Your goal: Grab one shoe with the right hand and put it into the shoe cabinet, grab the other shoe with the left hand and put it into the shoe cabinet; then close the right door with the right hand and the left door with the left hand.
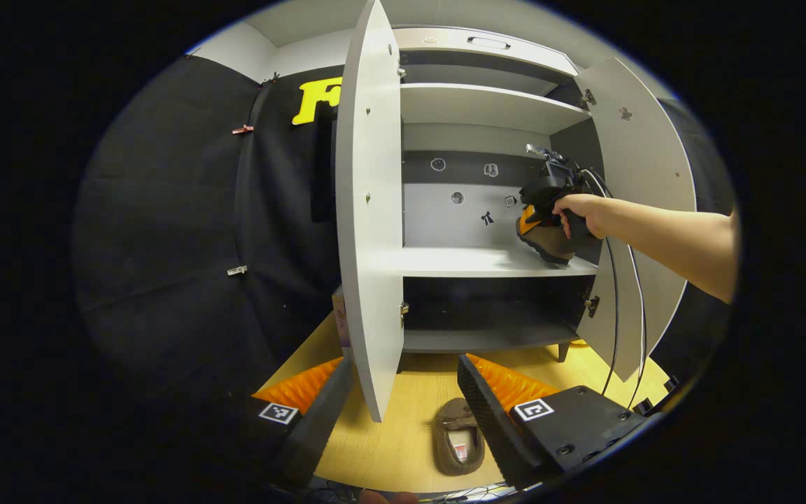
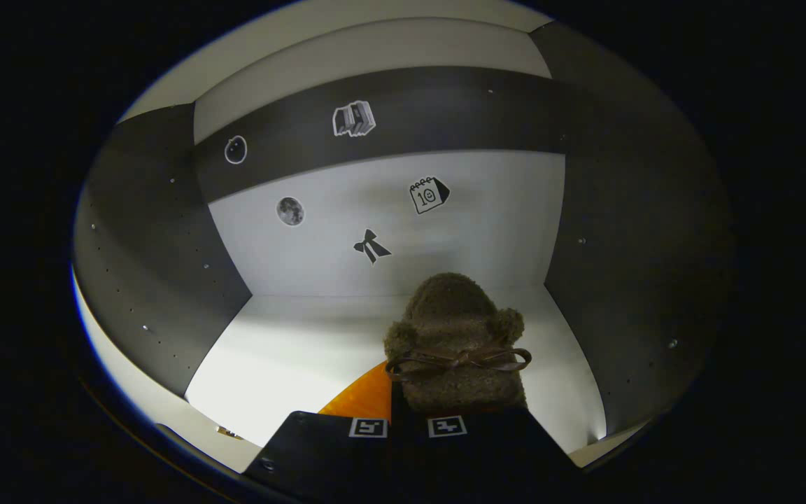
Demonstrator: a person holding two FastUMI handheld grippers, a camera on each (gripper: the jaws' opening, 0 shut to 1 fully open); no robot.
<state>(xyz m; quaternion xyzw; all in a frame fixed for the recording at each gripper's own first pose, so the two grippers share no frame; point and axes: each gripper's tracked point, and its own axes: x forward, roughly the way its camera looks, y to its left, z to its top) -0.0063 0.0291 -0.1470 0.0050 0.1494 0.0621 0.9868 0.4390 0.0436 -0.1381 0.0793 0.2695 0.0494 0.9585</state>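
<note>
The shoe cabinet (image 1: 473,105) stands with both doors swung open, the left door (image 1: 371,210) edge-on in the left gripper view and the right door (image 1: 644,175) out at the right. A person's hand holds my right gripper (image 1: 550,199) over the middle shelf (image 1: 459,260), shut on a brown fuzzy shoe (image 1: 546,241). In the right gripper view that shoe (image 2: 455,329), with its bow, sits in my right gripper (image 2: 406,409) just above the shelf (image 2: 305,350). The other brown shoe (image 1: 457,437) lies on the wooden floor, below my open left gripper (image 1: 404,364).
Cables (image 1: 613,315) hang from the right gripper in front of the right door. A small box (image 1: 339,315) stands on the floor behind the left door. The cabinet has an upper shelf (image 1: 480,98) and a dark lower shelf (image 1: 487,339). Stickers (image 2: 371,246) dot the back panel.
</note>
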